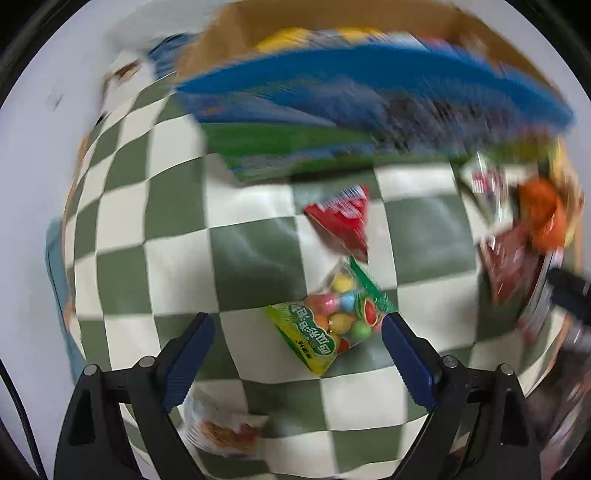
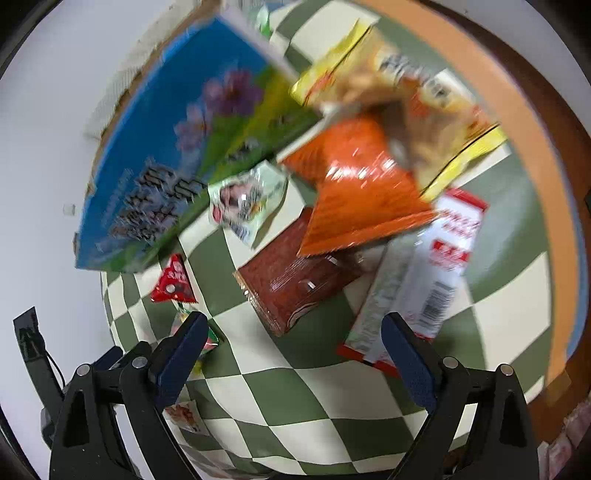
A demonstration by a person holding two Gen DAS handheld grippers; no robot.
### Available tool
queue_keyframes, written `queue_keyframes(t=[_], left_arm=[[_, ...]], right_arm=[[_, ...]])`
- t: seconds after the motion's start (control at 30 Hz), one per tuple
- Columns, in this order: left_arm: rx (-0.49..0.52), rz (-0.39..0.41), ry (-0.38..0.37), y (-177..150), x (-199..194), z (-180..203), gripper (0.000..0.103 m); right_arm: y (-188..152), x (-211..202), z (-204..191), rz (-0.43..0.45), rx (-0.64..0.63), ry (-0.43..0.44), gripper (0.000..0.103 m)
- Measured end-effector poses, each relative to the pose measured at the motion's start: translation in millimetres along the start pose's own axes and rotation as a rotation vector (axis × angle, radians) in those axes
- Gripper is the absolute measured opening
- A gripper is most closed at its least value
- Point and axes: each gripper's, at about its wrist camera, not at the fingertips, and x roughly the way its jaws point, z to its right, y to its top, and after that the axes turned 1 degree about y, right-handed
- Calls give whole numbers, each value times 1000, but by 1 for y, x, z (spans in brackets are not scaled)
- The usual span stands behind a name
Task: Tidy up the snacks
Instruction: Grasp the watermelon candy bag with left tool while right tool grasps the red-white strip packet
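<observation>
Between left gripper [image 1: 297, 352] jaws, spread wide, empty: gumball packet [image 1: 328, 326] on checkered tabletop [image 1: 177, 258]. Ahead of right gripper [image 2: 295, 352], likewise spread, empty: brown packet [image 2: 291, 284], orange bag [image 2: 354, 188], white sachet [image 2: 424, 280]. Beyond: carton [image 1: 236, 33], few items inside. Sorting judged barely begun.

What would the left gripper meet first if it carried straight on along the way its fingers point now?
Most likely the candy bag, which lies on the checkered cloth between the open left gripper fingers; depth is unclear, so this is a guess.

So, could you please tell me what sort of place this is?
Probably a home table: a green-and-white checkered cloth, loose snack packets such as a candy bag and an orange packet, plus a cardboard box.
</observation>
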Motion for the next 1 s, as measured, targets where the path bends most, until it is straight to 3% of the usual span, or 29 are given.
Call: queue_keyframes(t=[0.27, 0.33, 0.4, 0.5, 0.53, 0.63, 0.67, 0.77, 0.9, 1.0], left_arm=[[453, -67, 132, -9, 56, 67, 93], [496, -73, 130, -13, 65, 76, 92], [447, -82, 78, -15, 67, 75, 74], [306, -99, 31, -17, 64, 62, 61], [247, -117, 18, -19, 64, 55, 58], [30, -206, -69, -31, 69, 29, 56], [-53, -238, -112, -40, 73, 19, 56], [-175, -284, -179, -61, 82, 5, 56], [-208, -300, -215, -76, 90, 1, 56], [-224, -304, -239, -79, 95, -3, 61]], right_arm=[[-3, -20, 16, 78, 12, -106, 97], [-2, -20, 30, 81, 33, -140, 97], [0, -14, 43, 74, 66, -148, 97], [5, 0, 56, 72, 84, -195, 95], [6, 6, 61, 65, 94, -193, 90], [4, 14, 56, 75, 12, -245, 65], [1, 15, 52, 80, -29, -262, 64], [-18, 19, 39, 60, -174, -299, 60], [-54, 30, 26, -24, -356, -338, 60], [-64, 32, 32, -74, -351, -297, 67]])
